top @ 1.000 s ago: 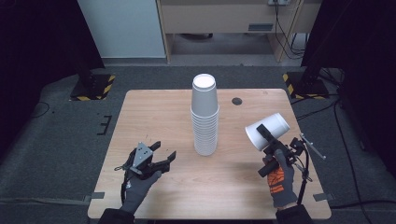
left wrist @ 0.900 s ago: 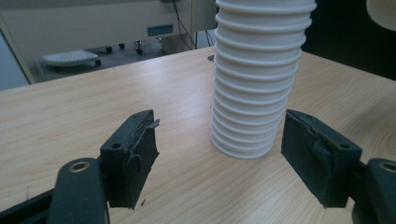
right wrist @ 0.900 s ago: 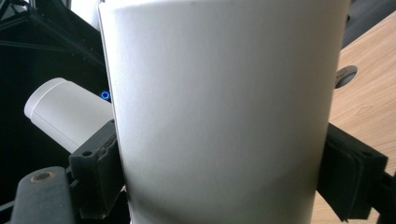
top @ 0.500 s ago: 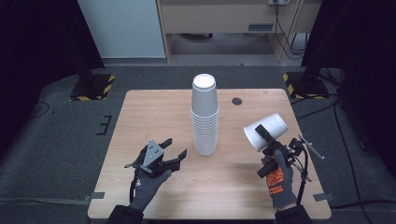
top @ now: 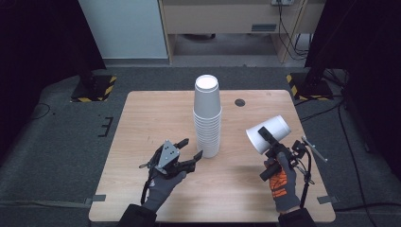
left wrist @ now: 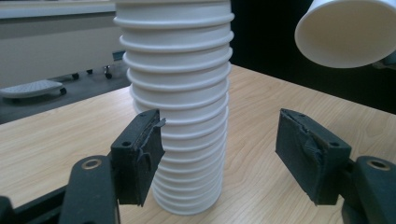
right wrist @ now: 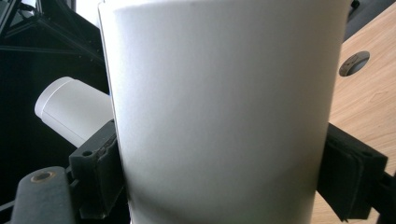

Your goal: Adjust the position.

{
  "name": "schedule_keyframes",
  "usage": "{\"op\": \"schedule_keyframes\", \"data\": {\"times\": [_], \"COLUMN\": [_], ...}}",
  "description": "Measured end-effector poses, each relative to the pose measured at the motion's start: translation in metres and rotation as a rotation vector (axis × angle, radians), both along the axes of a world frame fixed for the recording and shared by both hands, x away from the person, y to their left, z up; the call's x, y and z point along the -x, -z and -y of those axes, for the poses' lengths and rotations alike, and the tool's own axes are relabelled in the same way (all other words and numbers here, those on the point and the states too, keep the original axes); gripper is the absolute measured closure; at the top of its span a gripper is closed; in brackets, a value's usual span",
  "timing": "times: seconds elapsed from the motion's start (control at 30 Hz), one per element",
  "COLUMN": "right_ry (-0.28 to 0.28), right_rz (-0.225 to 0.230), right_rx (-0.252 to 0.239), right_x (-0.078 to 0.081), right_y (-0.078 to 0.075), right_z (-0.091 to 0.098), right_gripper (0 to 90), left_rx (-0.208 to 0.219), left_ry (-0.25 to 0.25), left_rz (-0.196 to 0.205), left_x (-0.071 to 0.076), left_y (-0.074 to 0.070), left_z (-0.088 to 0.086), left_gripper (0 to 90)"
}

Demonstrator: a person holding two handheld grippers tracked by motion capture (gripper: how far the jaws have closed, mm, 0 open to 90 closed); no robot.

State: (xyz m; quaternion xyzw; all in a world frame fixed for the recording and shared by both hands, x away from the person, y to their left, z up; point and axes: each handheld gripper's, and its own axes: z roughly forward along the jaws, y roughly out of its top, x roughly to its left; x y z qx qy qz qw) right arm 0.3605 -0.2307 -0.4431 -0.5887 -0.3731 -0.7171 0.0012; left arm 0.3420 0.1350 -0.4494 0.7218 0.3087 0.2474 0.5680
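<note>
Left tool (top: 193, 148) has moved across the worktop (top: 142, 118) toward the stack of white paper cups (top: 207, 118), from well apart to just beside its base. Its jaws have just been closing, nothing between them yet.

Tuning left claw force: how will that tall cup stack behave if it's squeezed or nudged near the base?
The cup stack is tall on a narrow base, so a nudge probably tips it. The thin white walls look light and likely to dent under a hard squeeze. The stacked rims may give the left claw some purchase.
</note>
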Motion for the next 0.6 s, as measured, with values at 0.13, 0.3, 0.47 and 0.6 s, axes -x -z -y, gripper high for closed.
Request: {"op": "schedule_keyframes", "data": {"times": [0.13,0.3,0.47,0.6], "right_ry": [-0.005,-0.009,-0.012,-0.01], "right_rz": [0.0,-0.002,-0.006,-0.005], "right_rx": [-0.006,-0.01,-0.006,-0.006], "right_x": [0.0,0.0,0.001,0.001], "right_y": [0.0,0.0,0.001,0.002], "right_z": [0.0,-0.001,-0.001,-0.001], "right_gripper": [15.3,15.3,15.4,15.4], "left_rx": [-0.001,0.004,0.013,0.018], "left_ry": [0.011,0.026,0.045,0.063], "left_rz": [0.006,0.013,0.026,0.032], "left_x": [0.0,-0.002,-0.003,-0.003], "left_y": [-0.001,-0.002,-0.005,-0.007], "left_z": [0.006,0.016,0.026,0.036], "left_gripper": [31.6,32.1,33.3,33.7]}}
